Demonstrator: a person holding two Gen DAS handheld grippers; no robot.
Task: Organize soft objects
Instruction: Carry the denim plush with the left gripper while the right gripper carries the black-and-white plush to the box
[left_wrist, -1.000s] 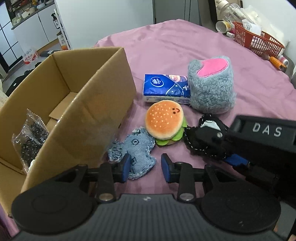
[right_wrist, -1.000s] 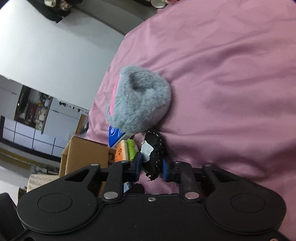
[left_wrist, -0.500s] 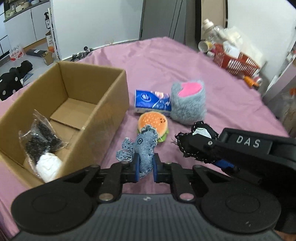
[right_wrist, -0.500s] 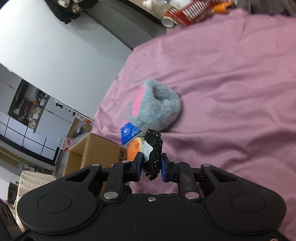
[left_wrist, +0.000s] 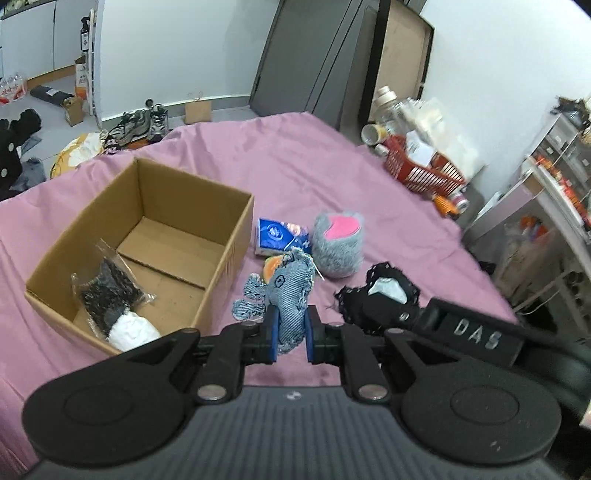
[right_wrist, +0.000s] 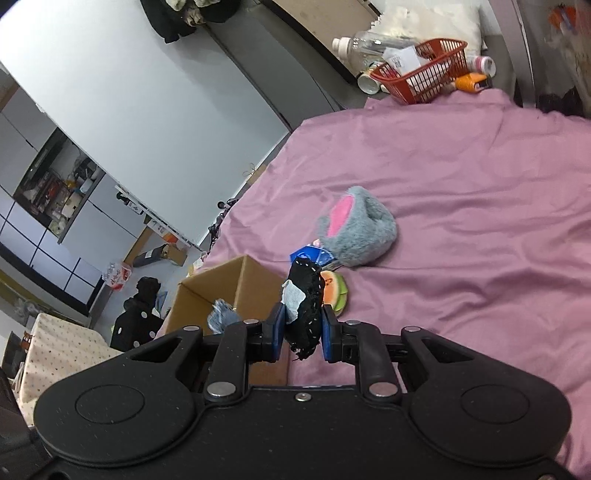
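moved: both tools have risen off the cloth since a second ago; the denim toy and the black pouch, then lying on the cloth, now hang in the air.
left tool (left_wrist: 290, 338): narrow, clamped on the lower part of the denim toy (left_wrist: 291, 291); the toy stands up past the pads and its ears flop toward 9 o'clock.
right tool (right_wrist: 302, 334): narrow, pinching the black pouch (right_wrist: 304, 308) by its lower half; a pale tag shows on its face.
box (left_wrist: 236, 236): open, at 10 o'clock from the left tool, well below the toy; a bagged dark item (left_wrist: 107, 291) and a white wad (left_wrist: 131, 332) lie in its near corner.
left on cloth (left_wrist: 303, 155): burger toy (right_wrist: 334, 290), tissue pack (left_wrist: 280, 234) and grey plush (left_wrist: 338, 245), close together at 12 o'clock, just beside the box.
step: likely carrying both pieces to the box.
how: swing the left tool toward 10 o'clock with the toy's hanging tail above the box wall, then part the pads over the bare far half of the floor, not over the bag.
order: one tool at a time; the two sit close and could knock over the box mouth.
risk: limp fabric may catch on the rim or cling to a pad; lift straight out after release.
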